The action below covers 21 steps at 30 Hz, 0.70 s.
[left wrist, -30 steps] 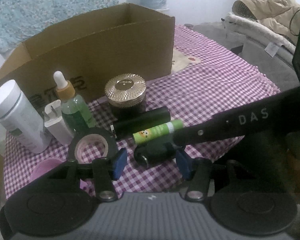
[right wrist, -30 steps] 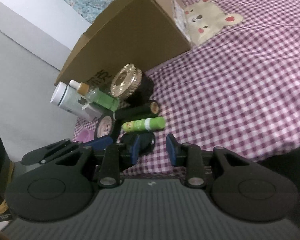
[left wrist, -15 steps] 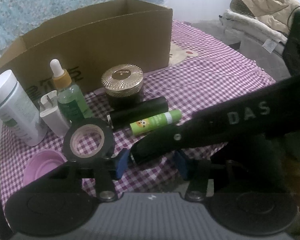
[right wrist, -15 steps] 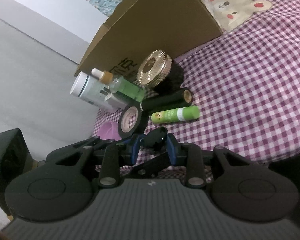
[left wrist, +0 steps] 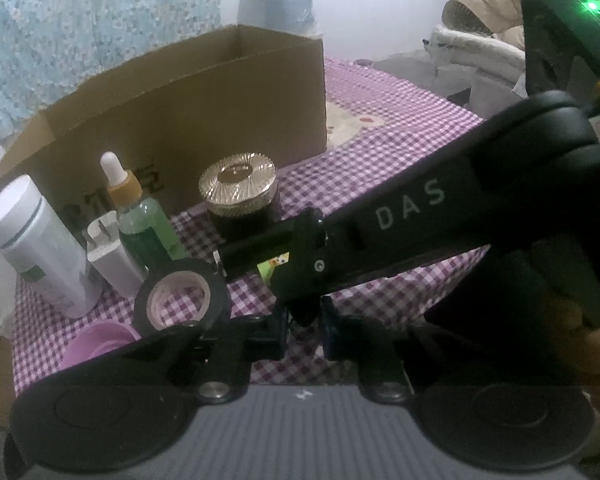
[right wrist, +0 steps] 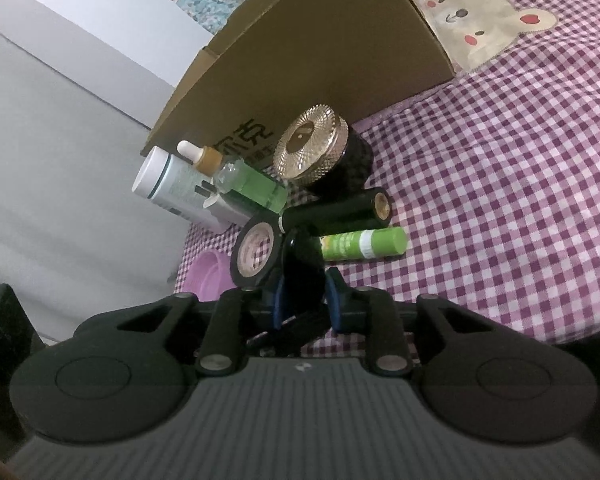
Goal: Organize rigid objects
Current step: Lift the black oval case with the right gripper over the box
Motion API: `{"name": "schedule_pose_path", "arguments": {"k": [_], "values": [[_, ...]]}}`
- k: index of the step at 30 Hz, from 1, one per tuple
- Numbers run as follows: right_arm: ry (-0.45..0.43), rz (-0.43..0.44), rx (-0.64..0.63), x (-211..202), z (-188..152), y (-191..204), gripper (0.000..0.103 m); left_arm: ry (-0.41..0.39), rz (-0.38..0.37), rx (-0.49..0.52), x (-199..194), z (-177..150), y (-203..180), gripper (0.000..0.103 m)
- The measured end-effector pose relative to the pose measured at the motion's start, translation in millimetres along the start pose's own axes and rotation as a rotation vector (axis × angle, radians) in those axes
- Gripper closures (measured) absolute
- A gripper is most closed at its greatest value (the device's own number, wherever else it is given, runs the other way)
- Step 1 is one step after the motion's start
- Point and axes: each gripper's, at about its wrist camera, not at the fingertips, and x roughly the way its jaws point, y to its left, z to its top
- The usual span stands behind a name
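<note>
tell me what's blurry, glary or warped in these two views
Left wrist view: the other gripper's arm marked DAS is soft, a green light flares top right, and the cardboard box bows from the fisheye. Right wrist view: sharper and tilted, with the gold jar lid glinting and dark corners.

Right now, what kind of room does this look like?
Probably a home, perhaps a living room or bedroom: a purple checked cloth with a bear patch, toiletries beside a cardboard box, and coats heaped on furniture behind.
</note>
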Motion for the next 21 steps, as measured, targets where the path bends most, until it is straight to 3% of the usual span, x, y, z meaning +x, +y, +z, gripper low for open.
{"name": "schedule_pose_path", "arguments": {"k": [8,14,21], "values": [[-0.030,-0.004,-0.032,-10,0,15,0.084,-0.049,0.001,0.011,-18,0,1,0.086],[-0.084,-0.009,-0.109,-35,8,52,0.083,-0.136,0.009,0.013,-55,15,11,0.086],[-0.128,0.064,-0.269,-45,74,116,0.083,-0.203,0.079,-0.049,-89,73,65,0.085]]}}
